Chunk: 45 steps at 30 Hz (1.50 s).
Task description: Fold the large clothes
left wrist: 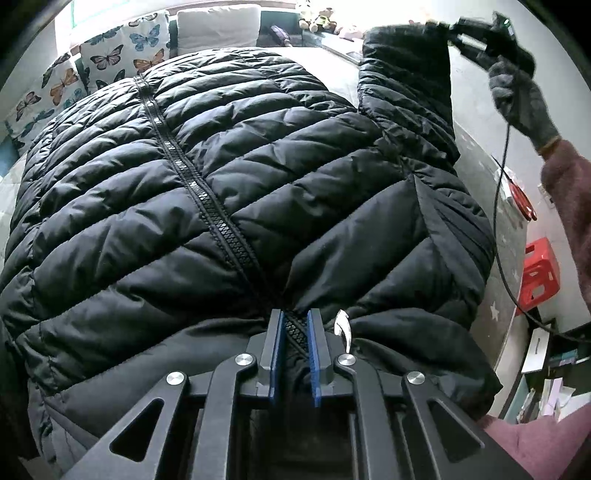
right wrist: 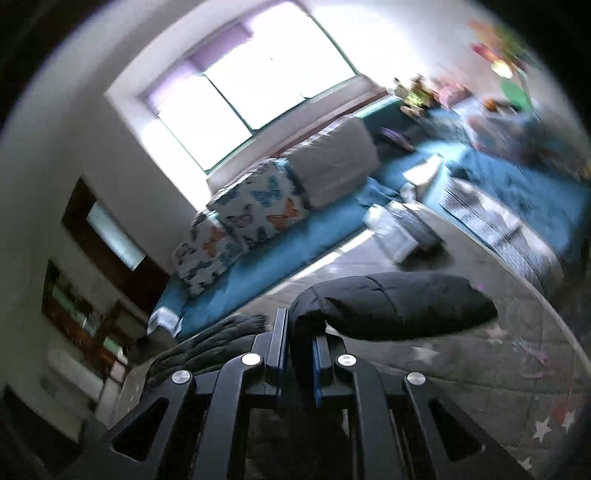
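Butterfly-print cushions (left wrist: 110, 55) and a grey cushion (left wrist: 218, 27) lined the far wall beneath a bright window, behind a pale grey surface with star marks (left wrist: 495, 314). Seen from the left wrist camera, a black quilted puffer jacket (left wrist: 229, 177) lay spread front-up across that surface, its closed zipper (left wrist: 207, 199) running diagonally away from the lens. The left hand-held gripper (left wrist: 295, 321) had its blue-padded fingers narrowed onto the jacket at the near end of the zipper, beside a white logo (left wrist: 341, 325). At upper right the jacket's sleeve (left wrist: 406, 96) rose clear of the body, its cuff pinched by the right hand-held gripper (left wrist: 448, 29), which a hand in a grey glove (left wrist: 524, 99) carried. A red stool (left wrist: 539, 273) stood at the right edge.

Seen from the right wrist camera, which was blurred, the right hand-held gripper (right wrist: 299, 328) was closed on the black sleeve (right wrist: 399, 304), the cuff bulging out to the right of the fingers. Beyond it lay a blue-covered sofa (right wrist: 295, 251) with the butterfly cushions (right wrist: 251, 210).
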{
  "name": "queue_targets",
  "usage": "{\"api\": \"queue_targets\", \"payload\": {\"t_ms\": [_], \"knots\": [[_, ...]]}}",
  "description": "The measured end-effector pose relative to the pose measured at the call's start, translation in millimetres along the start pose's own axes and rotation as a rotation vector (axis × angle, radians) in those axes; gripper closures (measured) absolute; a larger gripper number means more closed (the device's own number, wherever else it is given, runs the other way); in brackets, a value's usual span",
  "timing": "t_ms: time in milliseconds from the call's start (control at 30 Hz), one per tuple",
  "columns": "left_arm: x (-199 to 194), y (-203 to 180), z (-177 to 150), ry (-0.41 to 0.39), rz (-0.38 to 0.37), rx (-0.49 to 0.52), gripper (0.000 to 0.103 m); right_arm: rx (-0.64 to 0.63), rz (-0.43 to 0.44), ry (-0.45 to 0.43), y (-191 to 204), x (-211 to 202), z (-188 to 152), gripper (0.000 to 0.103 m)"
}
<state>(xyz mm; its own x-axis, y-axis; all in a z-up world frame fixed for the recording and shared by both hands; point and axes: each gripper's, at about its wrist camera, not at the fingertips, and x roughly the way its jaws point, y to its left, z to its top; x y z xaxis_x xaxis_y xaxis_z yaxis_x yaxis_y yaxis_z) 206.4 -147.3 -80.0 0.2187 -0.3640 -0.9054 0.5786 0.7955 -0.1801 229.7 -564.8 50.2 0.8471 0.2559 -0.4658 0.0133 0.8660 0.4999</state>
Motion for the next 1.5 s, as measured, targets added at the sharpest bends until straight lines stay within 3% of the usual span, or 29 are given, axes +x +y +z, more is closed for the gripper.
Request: {"api": "queue_targets", "payload": {"t_ms": [267, 467, 633, 767, 933, 1267, 1500], "knots": [[-10, -2, -10, -0.027, 0.02, -0.004, 0.088, -0.246, 0.124, 0.041, 111, -18, -27, 0.09], [-27, 0, -25, -0.065, 0.021, -0.014, 0.088, -0.391, 0.183, 0.143, 175, -10, -70, 0.09], [-41, 4, -42, -0.086, 0.014, -0.03, 0.088, -0.548, 0.192, 0.236, 224, 1, -120, 0.09], [-50, 9, -59, -0.093, -0.002, -0.048, 0.088, -0.758, 0.17, 0.323, 266, 8, -180, 0.09], [-65, 15, -81, -0.12, -0.01, -0.067, 0.088, -0.905, 0.15, 0.442, 292, 20, -245, 0.09], [-84, 41, -111, -0.154, -0.05, -0.175, 0.088, -0.924, 0.153, 0.617, 289, 36, -322, 0.086], [-100, 55, -116, -0.166, -0.021, -0.196, 0.088, -0.796, 0.26, 0.585, 282, -5, -290, 0.081]]}}
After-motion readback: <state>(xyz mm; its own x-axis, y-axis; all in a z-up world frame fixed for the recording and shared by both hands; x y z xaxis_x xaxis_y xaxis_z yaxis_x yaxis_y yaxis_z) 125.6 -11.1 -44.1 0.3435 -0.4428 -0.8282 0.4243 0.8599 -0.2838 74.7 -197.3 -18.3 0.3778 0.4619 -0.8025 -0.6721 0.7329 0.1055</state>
